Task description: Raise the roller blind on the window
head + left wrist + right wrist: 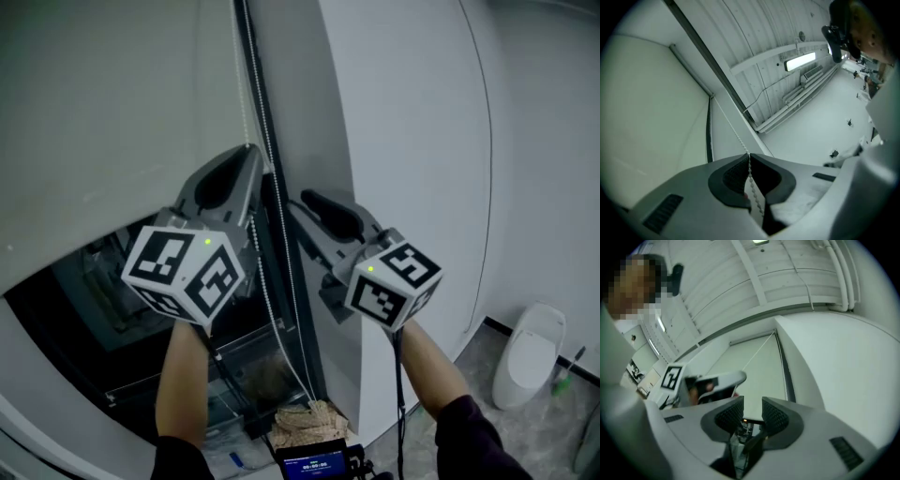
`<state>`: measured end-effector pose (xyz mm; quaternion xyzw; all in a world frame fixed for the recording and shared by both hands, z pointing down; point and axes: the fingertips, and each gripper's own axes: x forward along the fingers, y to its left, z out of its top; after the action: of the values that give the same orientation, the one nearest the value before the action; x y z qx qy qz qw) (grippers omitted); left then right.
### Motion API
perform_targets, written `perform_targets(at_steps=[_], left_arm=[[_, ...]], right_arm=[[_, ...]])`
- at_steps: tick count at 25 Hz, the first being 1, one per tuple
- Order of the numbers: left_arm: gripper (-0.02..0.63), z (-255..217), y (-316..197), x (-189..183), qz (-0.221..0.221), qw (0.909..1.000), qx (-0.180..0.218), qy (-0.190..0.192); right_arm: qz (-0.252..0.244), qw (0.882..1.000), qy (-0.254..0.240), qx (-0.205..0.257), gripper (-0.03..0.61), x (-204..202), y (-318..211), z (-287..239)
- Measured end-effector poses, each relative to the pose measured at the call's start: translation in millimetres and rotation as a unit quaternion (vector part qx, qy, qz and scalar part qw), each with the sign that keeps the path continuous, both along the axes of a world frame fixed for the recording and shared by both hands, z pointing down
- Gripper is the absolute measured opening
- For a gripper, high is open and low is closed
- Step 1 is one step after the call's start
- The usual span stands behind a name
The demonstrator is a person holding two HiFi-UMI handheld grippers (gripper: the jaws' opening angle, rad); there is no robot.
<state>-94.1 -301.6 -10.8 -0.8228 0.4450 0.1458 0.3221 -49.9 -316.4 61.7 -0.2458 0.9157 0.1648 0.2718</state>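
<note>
The pale roller blind (pixel 112 122) covers the upper window, and dark glass shows below its bottom edge. A white bead chain (pixel 281 328) hangs along the dark window frame (pixel 267 112). My left gripper (pixel 255 155) points up at the frame. In the left gripper view, my left gripper (pixel 749 159) is shut on the bead chain (pixel 733 131), which passes between the pads. My right gripper (pixel 302 199) is just right of and below the left one. In the right gripper view its jaws (pixel 752 408) stand open with nothing pressed between them; the chain (pixel 759 350) runs up ahead.
A plain white wall (pixel 412 122) lies right of the frame. A white floor-standing fixture (pixel 530 356) with a green-handled brush (pixel 567 370) beside it sits at the lower right. A small screen device (pixel 314 464) is at the bottom edge. A ceiling lamp (pixel 800 61) glows overhead.
</note>
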Motion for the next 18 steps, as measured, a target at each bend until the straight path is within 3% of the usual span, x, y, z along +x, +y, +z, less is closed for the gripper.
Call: perform_targets(at_steps=[4, 8, 13, 15, 18], left_arm=[[0.017, 36, -5, -13, -0.004, 0.9999, -0.011, -0.007], [0.017, 100, 9, -4, -0.006, 0.9996, -0.016, -0.024], [0.017, 143, 13, 14, 0.0, 0.9988, -0.037, -0.031], [0.017, 148, 17, 14, 0.004, 0.9989, -0.039, -0.024], [0.018, 144, 21, 6, 0.013, 0.999, -0.038, -0.019]], right_arm=[[-0.05, 0.998, -0.024, -0.017, 0.137, -11, -13, -84], [-0.03, 0.999, -0.017, 0.02, 0.137, -29, 0, -128], [-0.017, 1.0, -0.01, 0.014, 0.134, -40, -15, -165], [0.001, 1.0, -0.015, 0.014, 0.034, -35, -12, -163], [0.03, 0.998, -0.03, 0.035, 0.017, -30, -8, -163]])
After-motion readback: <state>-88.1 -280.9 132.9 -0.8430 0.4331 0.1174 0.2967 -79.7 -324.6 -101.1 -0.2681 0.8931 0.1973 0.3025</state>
